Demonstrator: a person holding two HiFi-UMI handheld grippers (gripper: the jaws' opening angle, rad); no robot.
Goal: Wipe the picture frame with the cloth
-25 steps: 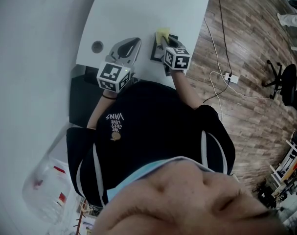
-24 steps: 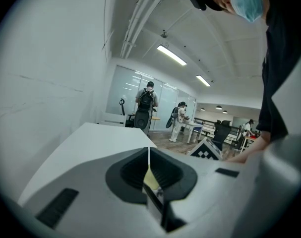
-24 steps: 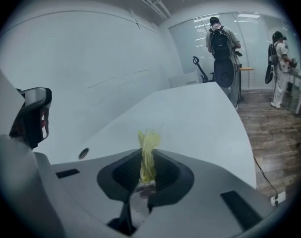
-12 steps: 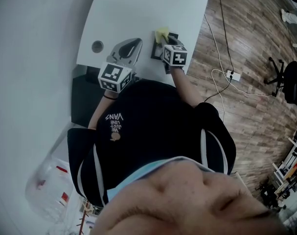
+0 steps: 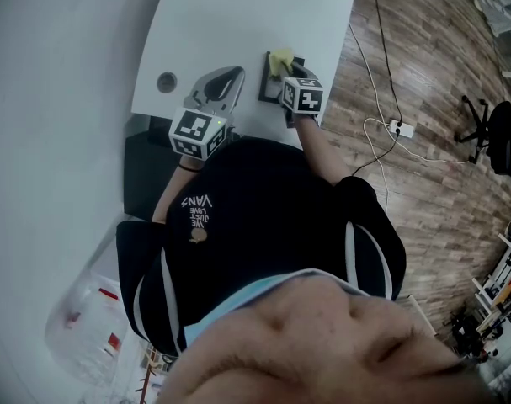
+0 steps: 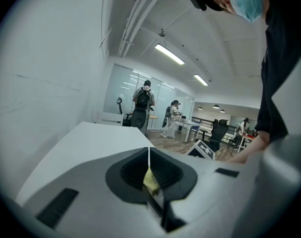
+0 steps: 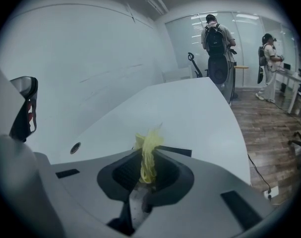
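A dark picture frame (image 5: 270, 84) lies flat on the white table (image 5: 238, 15) near its front edge. My right gripper (image 5: 282, 67) is over the frame, shut on a bunched yellow cloth (image 5: 280, 59) that sticks out past its tips. In the right gripper view the cloth (image 7: 148, 155) stands pinched between the jaws, with a strip of the frame (image 7: 179, 151) just beyond. My left gripper (image 5: 226, 81) rests on the table left of the frame, its jaws together. A small yellowish bit (image 6: 150, 179) shows low in its gap; what it is cannot be told.
A round cable hole (image 5: 166, 82) sits in the table left of my left gripper. The table's right edge drops to a wooden floor with white cables and a power strip (image 5: 396, 130). An office chair (image 5: 496, 141) stands farther right. People stand far off (image 7: 217, 48).
My right gripper with the cloth has shifted slightly farther along the frame. The left gripper has stayed where it was.
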